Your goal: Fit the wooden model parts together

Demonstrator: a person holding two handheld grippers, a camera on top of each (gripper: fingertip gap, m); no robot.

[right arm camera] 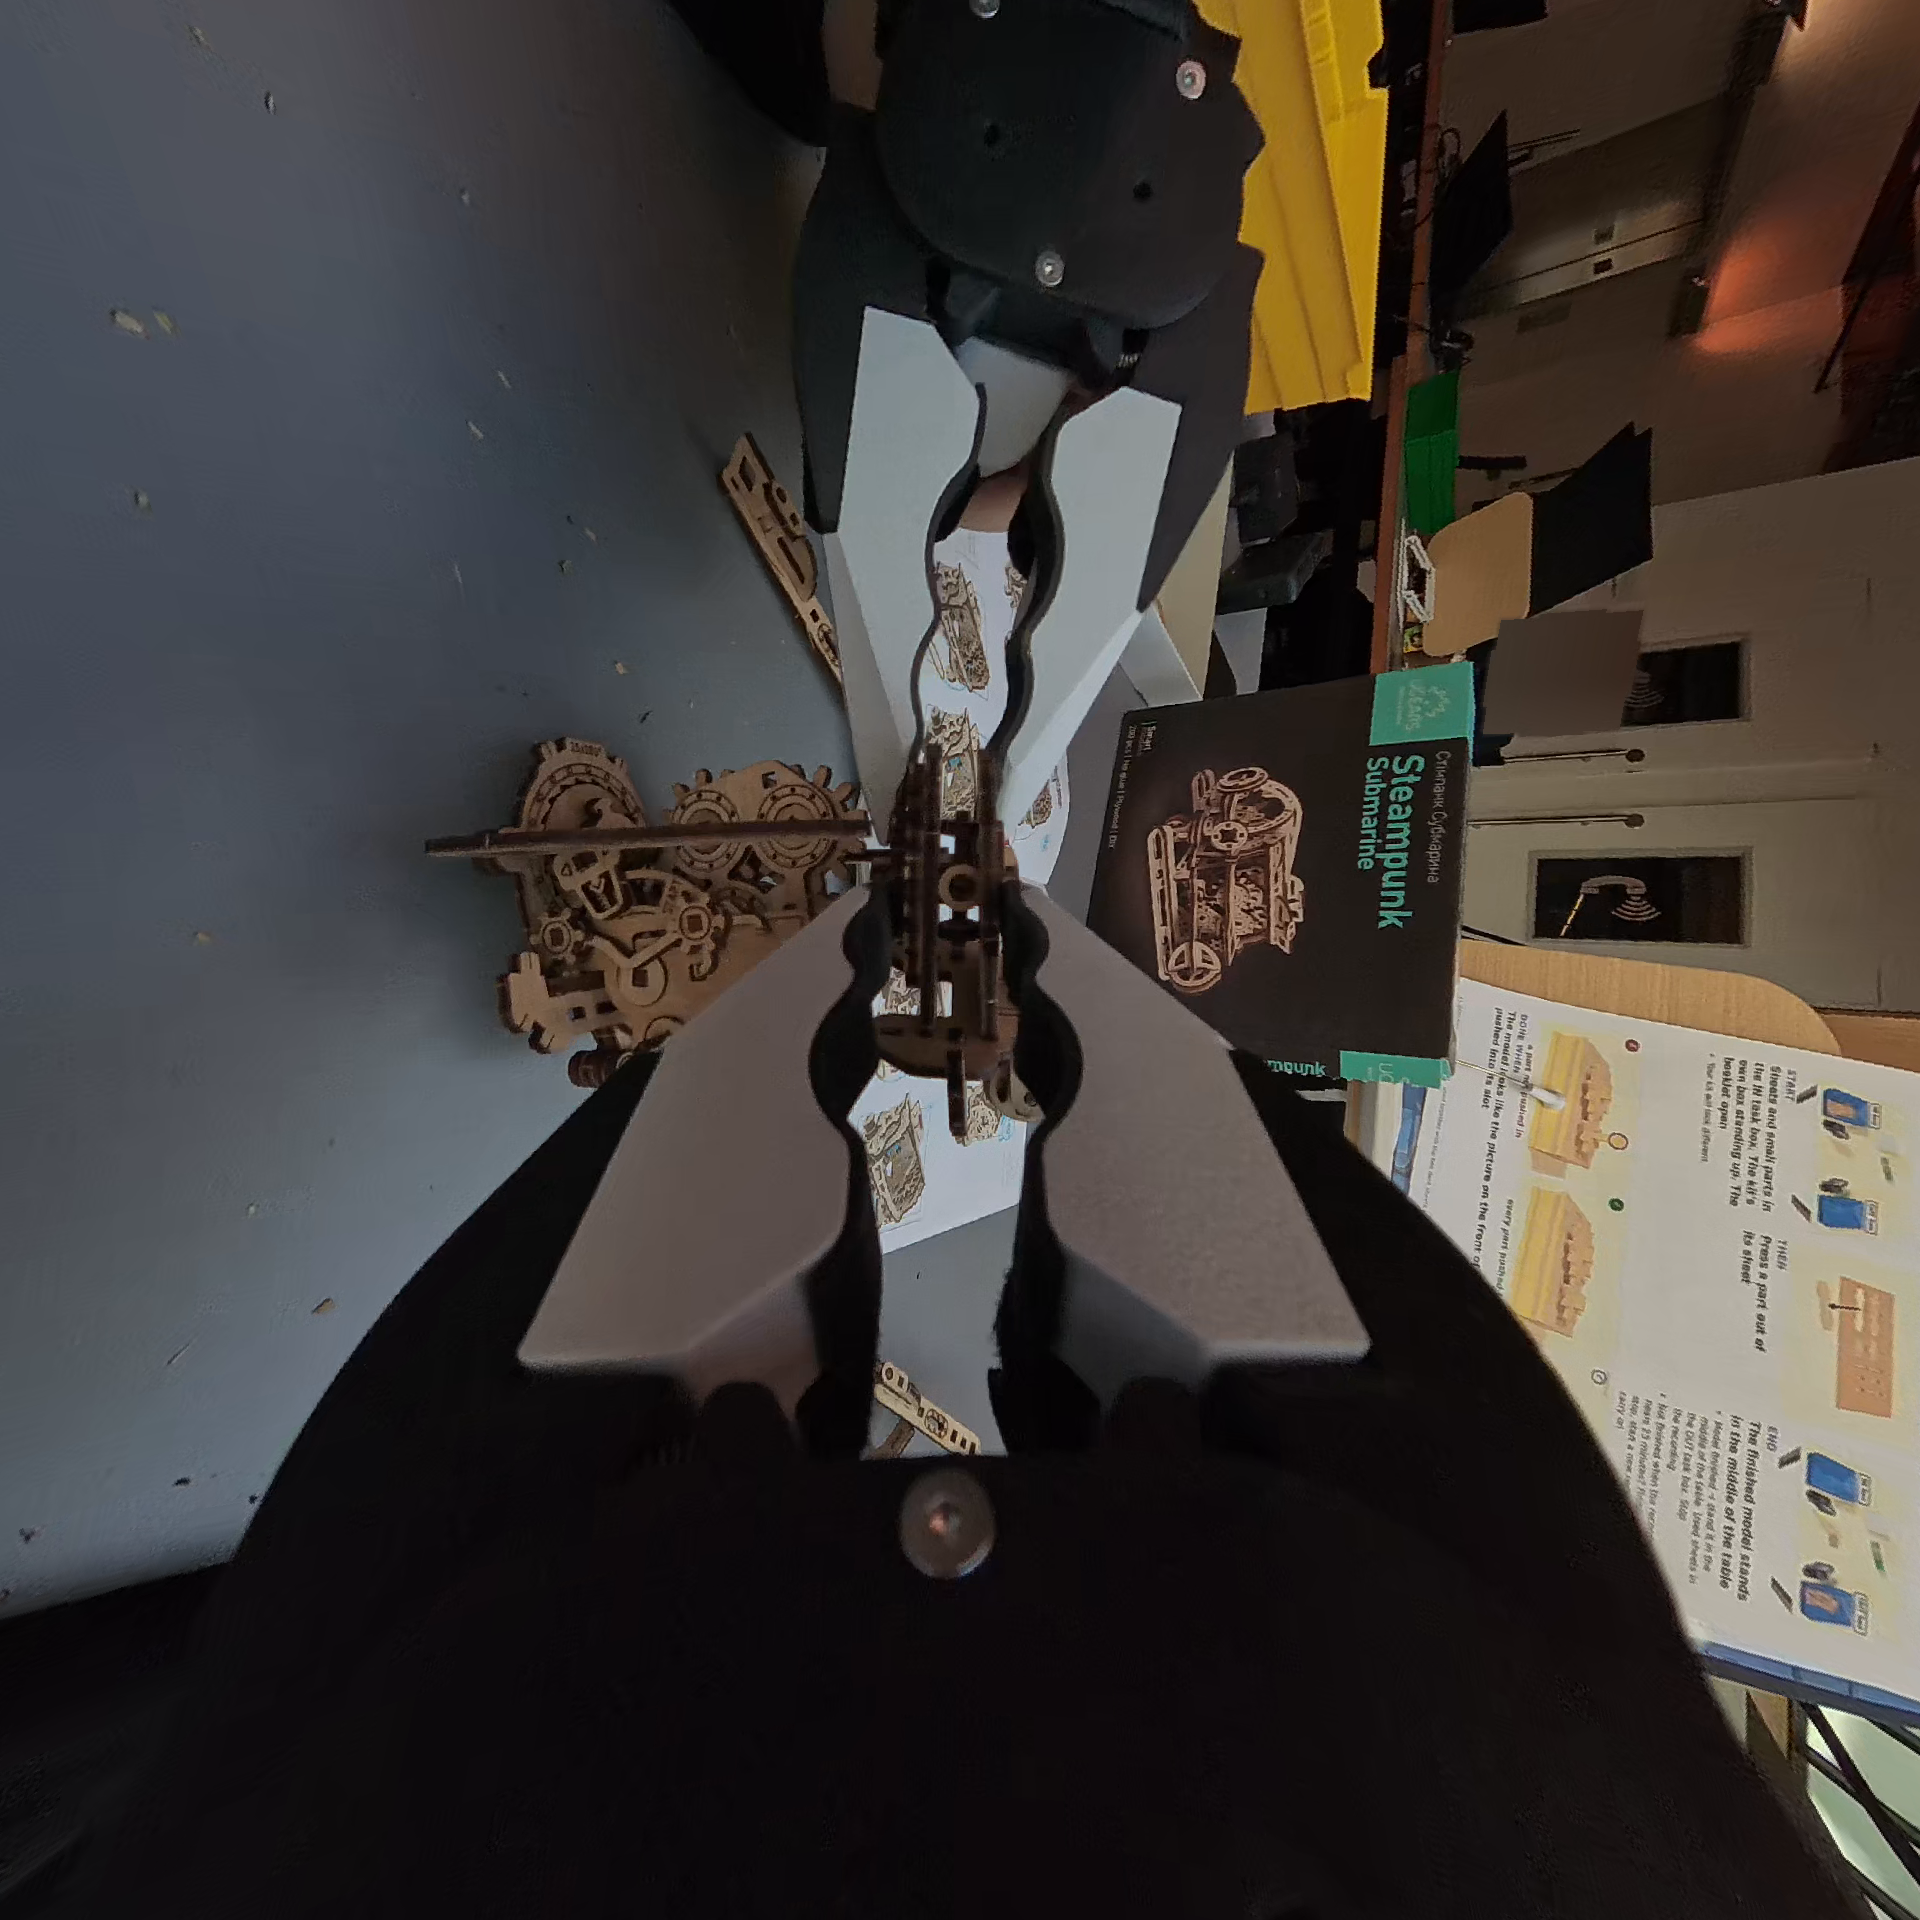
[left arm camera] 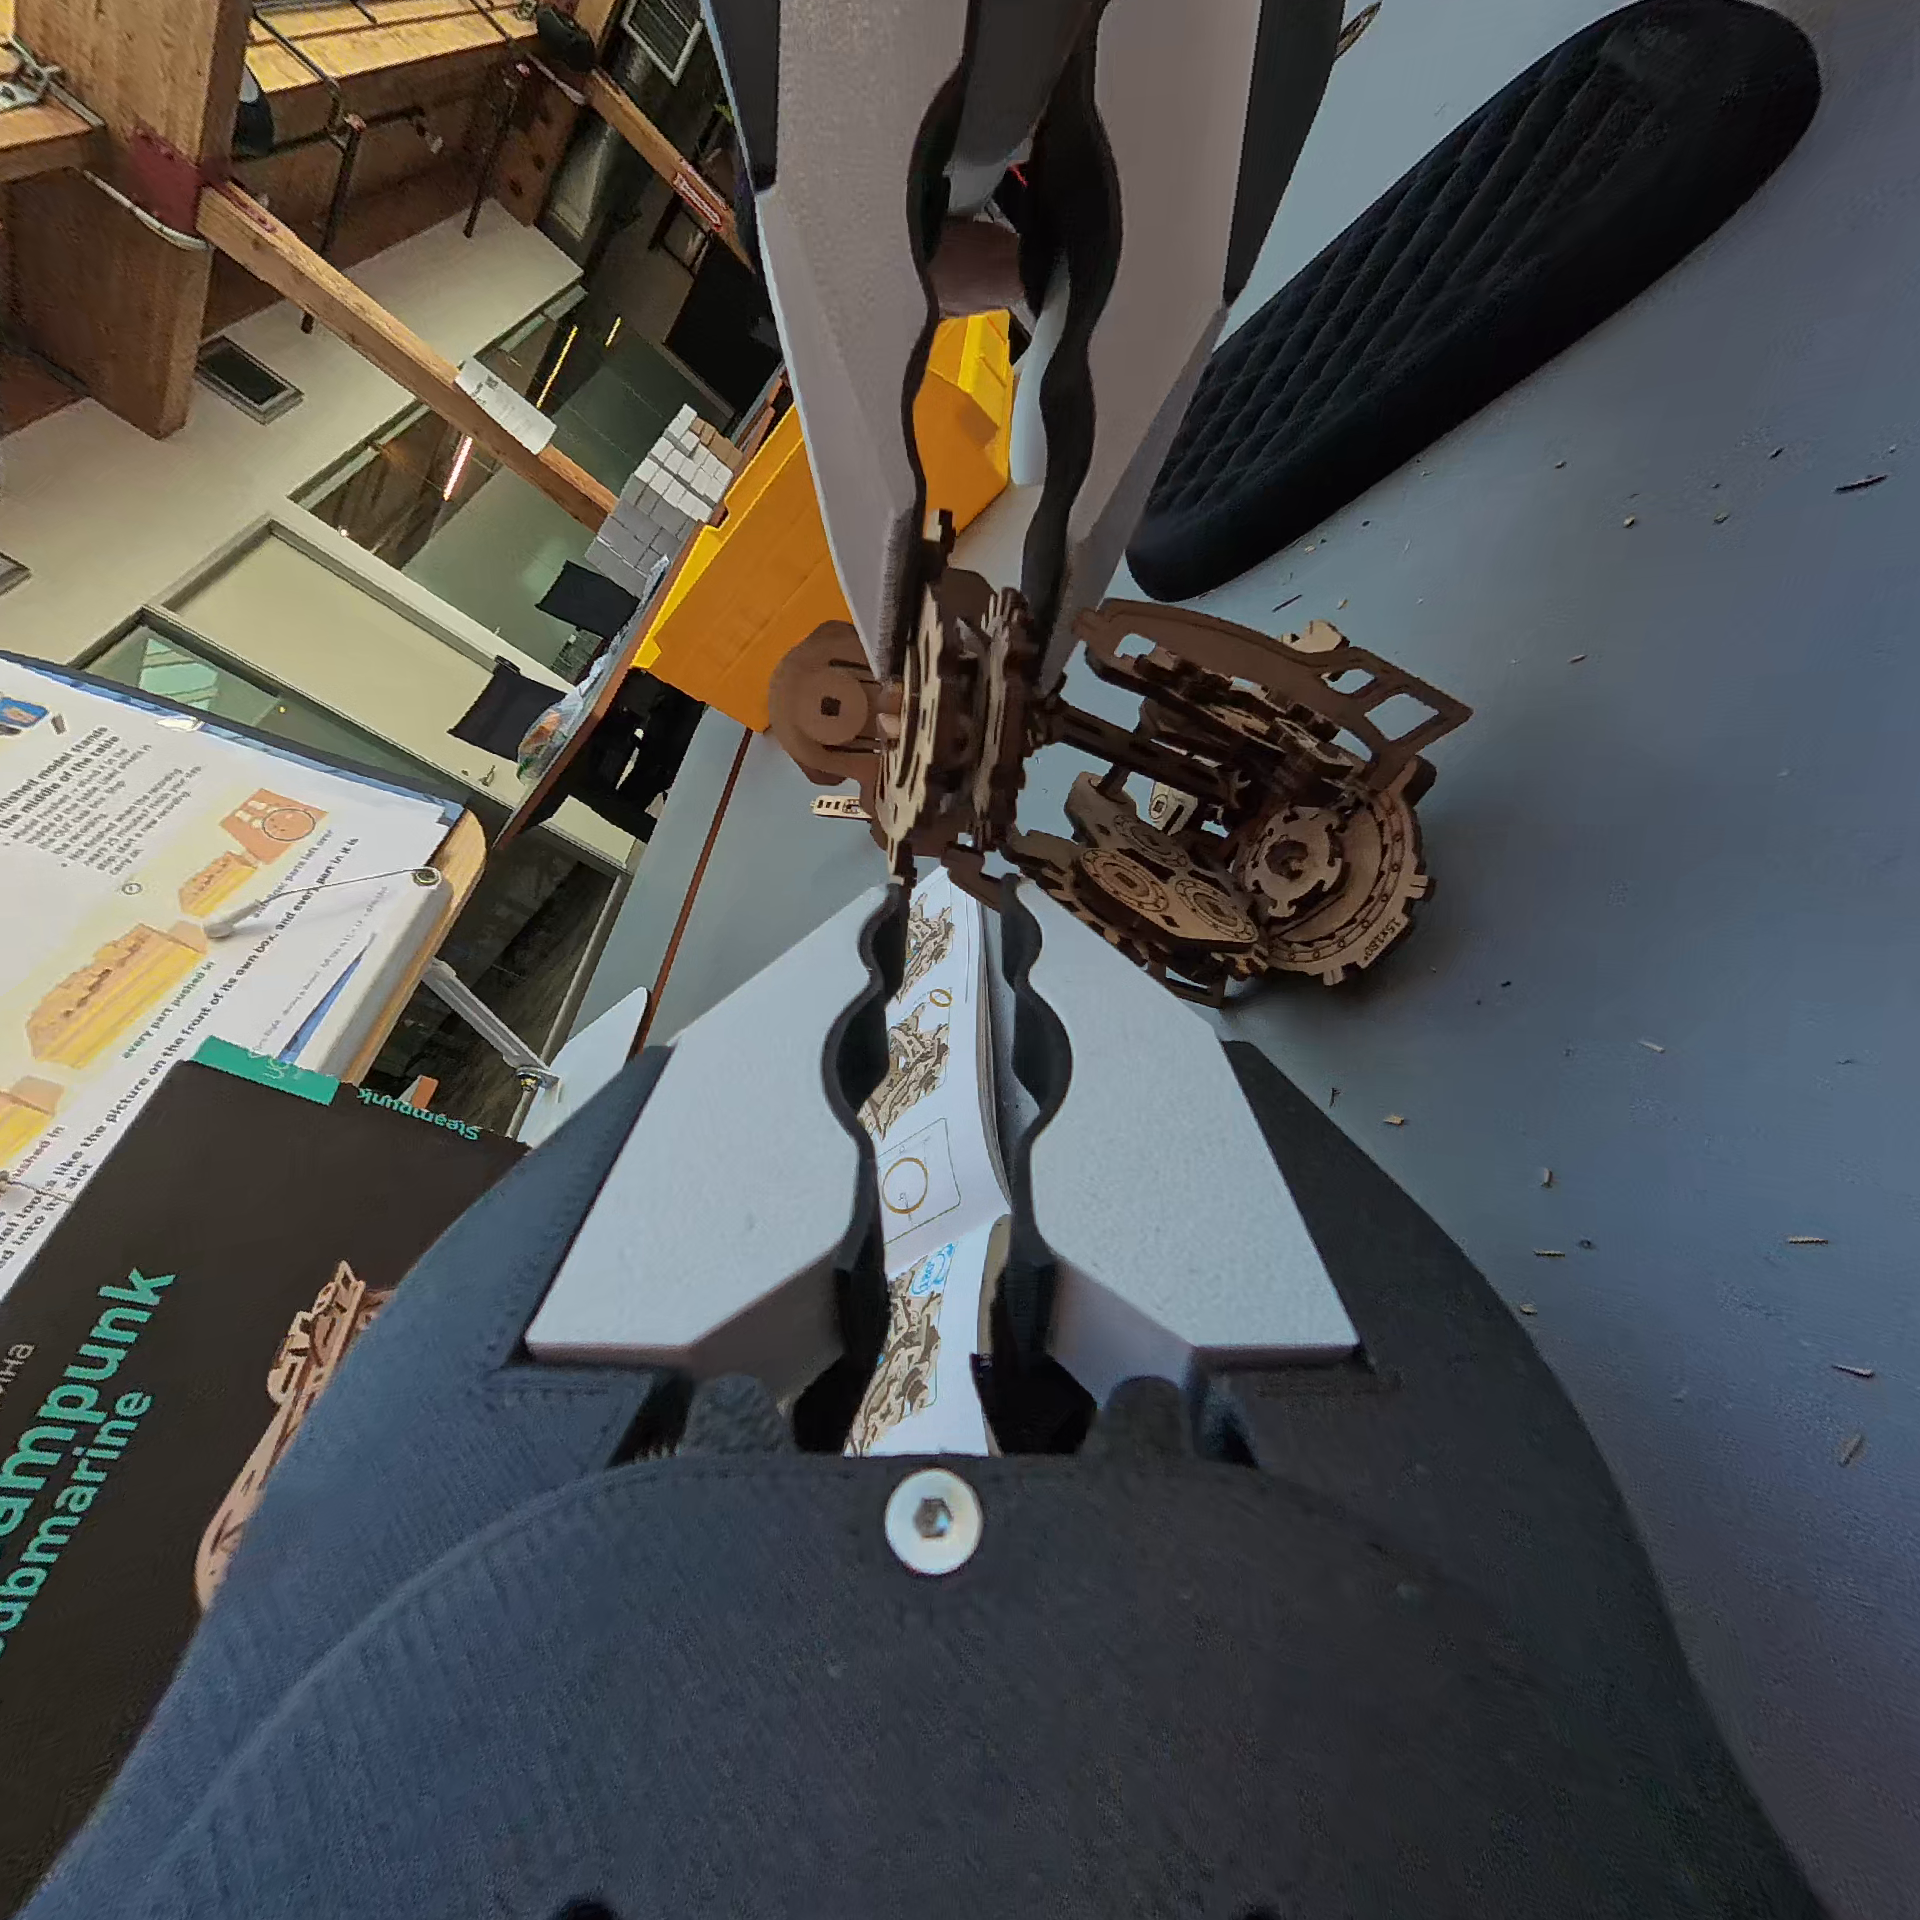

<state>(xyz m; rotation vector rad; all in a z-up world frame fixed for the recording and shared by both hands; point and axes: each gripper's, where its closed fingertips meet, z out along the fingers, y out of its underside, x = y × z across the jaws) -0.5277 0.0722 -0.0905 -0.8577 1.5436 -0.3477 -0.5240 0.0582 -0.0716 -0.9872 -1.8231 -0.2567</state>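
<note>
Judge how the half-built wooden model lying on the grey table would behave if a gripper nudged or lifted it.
The half-built wooden model is thin laser-cut openwork, so probably light for its size. Its slim struts and gear teeth look fragile under a hard squeeze. It lies tilted on rounded gear rims on the grey table, so a nudge would likely rock or tip it rather than slide it.

desk (left arm camera: 1662,935): grey, strewn with wood chips | on it: wooden model (left arm camera: 1247,831), open booklet (right arm camera: 935,1195), black box (right arm camera: 1288,883), black pad (left arm camera: 1455,312)
</note>
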